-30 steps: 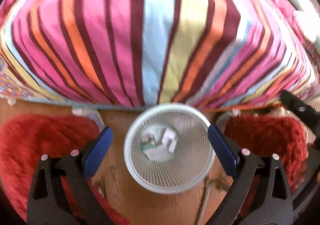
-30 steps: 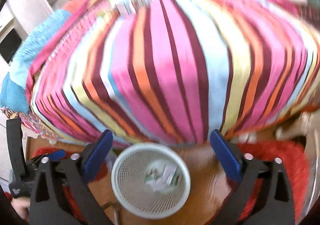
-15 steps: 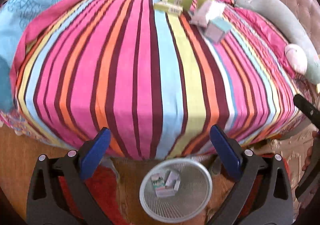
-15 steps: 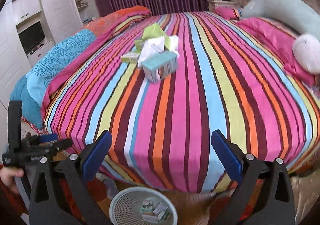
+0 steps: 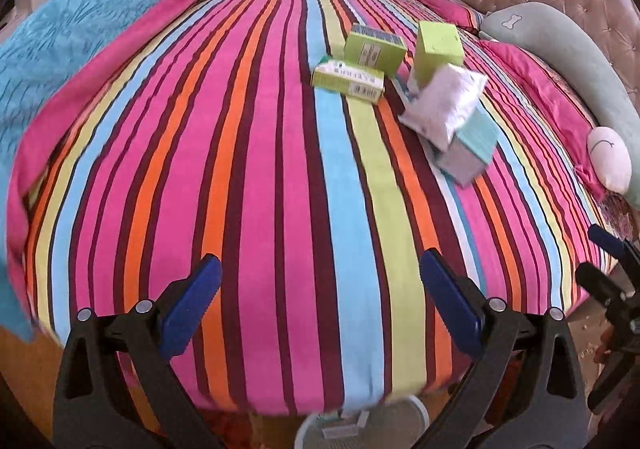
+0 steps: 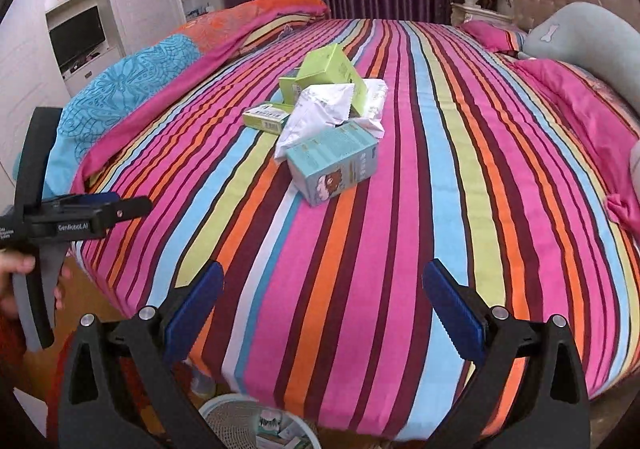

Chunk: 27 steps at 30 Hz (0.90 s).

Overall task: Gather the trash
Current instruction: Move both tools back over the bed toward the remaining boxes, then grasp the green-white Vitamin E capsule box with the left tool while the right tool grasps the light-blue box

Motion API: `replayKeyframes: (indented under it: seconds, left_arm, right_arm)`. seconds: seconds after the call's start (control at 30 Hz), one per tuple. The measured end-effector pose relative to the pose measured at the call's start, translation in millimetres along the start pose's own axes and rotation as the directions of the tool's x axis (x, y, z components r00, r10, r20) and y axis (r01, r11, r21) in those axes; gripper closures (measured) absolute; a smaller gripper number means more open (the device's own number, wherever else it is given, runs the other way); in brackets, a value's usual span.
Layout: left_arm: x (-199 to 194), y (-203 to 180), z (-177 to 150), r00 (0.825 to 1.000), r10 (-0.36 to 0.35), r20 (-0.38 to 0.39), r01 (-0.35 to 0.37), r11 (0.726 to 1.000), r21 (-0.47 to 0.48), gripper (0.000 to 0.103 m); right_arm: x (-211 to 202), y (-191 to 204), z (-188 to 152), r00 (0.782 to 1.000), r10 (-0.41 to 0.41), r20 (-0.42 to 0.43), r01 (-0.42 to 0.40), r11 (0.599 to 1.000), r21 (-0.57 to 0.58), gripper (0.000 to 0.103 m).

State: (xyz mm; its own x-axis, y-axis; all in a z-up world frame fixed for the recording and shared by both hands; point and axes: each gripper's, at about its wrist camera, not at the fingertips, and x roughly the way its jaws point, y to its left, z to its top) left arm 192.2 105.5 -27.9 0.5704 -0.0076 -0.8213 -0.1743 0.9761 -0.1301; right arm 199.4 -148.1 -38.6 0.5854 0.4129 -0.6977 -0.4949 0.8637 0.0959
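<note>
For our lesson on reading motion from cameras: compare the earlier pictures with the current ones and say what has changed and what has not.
Both views have swung up from the white basket on the floor to the striped bed; the basket now sits at the bottom edge. The left gripper and right gripper are open and empty, the left having just been opening wider. The boxes and white packet lie untouched, and trash stays in the basket.

**Big striped bed with a small heap of boxes**

A wide bed (image 6: 400, 249) under a sheet of pink, orange, blue, yellow and dark red stripes. In the middle, a little heap: three lime-green cardboard boxes (image 6: 332, 69), a crumpled white plastic bag (image 6: 320, 113) and a pale blue carton (image 6: 334, 165), all touching. Along the left edge, a folded blue, orange and pink blanket (image 6: 132, 85). By the headboard, a pink pillow (image 6: 576, 109) and a long grey-green bolster (image 6: 588, 37).
</note>
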Motion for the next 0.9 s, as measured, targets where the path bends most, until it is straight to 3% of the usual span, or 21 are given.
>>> replayKeyframes:
  seconds: [0.5,0.9]
  left_arm:
    - [73.3,-15.4,102.0,1.0,-0.003,-0.019,0.004,0.999,0.047,0.007]
    - [124.4,-24.0,149.4,0.998,-0.02,-0.06,0.025,0.995,0.092,0.007]
  right_arm:
    - [61.1,2.2,30.8,0.997,0.045,-0.063,-0.05,0.996,-0.071,0.008]
    - [100.6,-2.0,40.4,0.989,0.057,-0.135,-0.075,0.989,-0.127,0.008]
